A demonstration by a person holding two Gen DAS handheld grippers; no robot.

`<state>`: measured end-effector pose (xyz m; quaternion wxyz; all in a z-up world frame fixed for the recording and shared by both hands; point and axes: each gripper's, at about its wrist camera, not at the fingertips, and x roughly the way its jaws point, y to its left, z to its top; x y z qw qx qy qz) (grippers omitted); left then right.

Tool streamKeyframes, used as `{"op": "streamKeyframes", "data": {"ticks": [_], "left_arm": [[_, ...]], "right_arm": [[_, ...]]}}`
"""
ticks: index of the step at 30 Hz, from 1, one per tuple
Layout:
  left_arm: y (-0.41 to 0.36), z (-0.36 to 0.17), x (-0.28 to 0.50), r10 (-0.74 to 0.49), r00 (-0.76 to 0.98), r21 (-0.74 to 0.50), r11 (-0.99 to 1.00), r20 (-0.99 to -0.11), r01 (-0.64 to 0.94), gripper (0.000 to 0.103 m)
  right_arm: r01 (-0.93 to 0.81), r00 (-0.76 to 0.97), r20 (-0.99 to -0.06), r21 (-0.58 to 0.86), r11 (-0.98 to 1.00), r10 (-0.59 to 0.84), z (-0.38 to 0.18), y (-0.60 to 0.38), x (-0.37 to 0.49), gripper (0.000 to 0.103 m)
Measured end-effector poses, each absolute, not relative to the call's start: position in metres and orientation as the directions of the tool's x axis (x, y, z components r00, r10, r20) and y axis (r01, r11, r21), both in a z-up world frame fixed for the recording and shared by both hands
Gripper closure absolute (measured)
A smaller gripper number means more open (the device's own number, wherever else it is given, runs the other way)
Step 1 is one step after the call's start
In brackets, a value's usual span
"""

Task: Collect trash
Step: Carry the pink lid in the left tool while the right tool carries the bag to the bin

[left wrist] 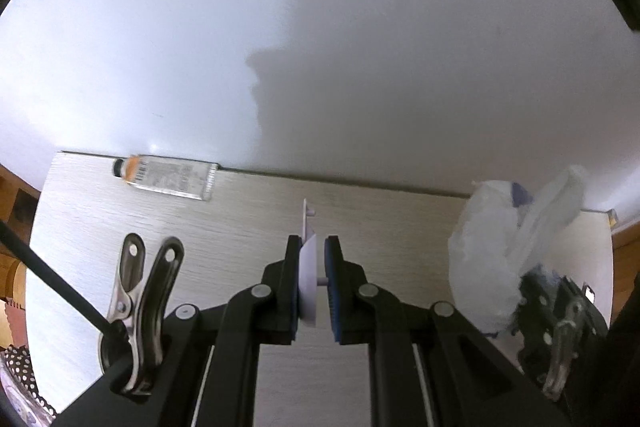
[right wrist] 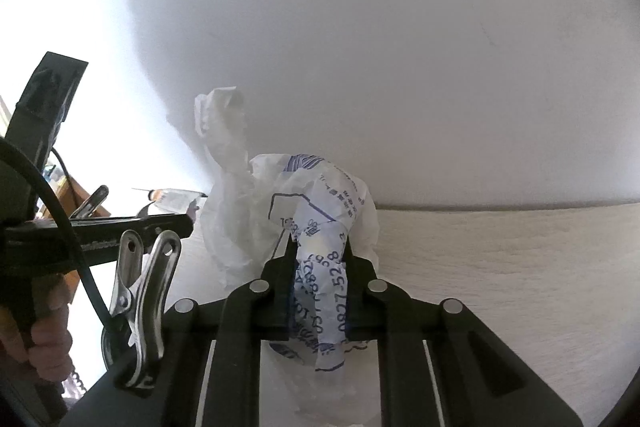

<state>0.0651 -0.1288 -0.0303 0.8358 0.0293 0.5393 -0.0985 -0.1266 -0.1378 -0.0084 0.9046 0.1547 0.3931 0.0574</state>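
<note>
- The left gripper (left wrist: 313, 283) is squeezed almost shut on a small white plastic piece (left wrist: 309, 291), a flat disc with a little peg. It holds it up over the pale table (left wrist: 248, 211).
- The right gripper (right wrist: 318, 267) is pinched on a twisted part of the white plastic bag (right wrist: 320, 211) with blue print. The bag stands by the wall.
- The step looks like putting 1 bit of trash in the bag.
- Next, the bag's mouth needs opening, then the piece goes over it.
- A tube (left wrist: 164, 177) lies at the table's back edge.
</note>
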Motion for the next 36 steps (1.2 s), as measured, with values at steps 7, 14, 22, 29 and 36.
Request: {"op": "streamKeyframes", "data": {"ticks": [7,14,22,29,36], "left_arm": [[-0.126,-0.009,0.057,-0.106,0.418,-0.062,0.991,-0.902,0.119,0.091],[-0.092,0.004,0.049,-0.088,0.432,-0.071,0.996,-0.898,0.054,0.091],[-0.036,0.017,0.051,-0.053,0.453,-0.076,0.997,-0.890,-0.032,0.091],[0.019,0.020,0.049,-0.020,0.474,-0.088,0.989,-0.880,-0.121,0.091],[0.083,0.044,0.045,0.042,0.484,-0.084,0.968,-0.874,-0.236,0.091]], "right_arm": [[-0.003,0.705,-0.666,0.341,0.940,0.244,0.004,-0.141,-0.137,0.087],[-0.098,0.698,-0.651,0.327,0.940,0.299,0.001,-0.127,-0.127,0.087],[-0.250,0.670,-0.633,0.301,0.920,0.389,0.021,-0.061,-0.115,0.087],[-0.318,0.656,-0.617,0.298,0.900,0.436,0.038,-0.019,-0.101,0.087],[-0.388,0.621,-0.613,0.301,0.871,0.488,0.048,0.027,-0.089,0.087]]}}
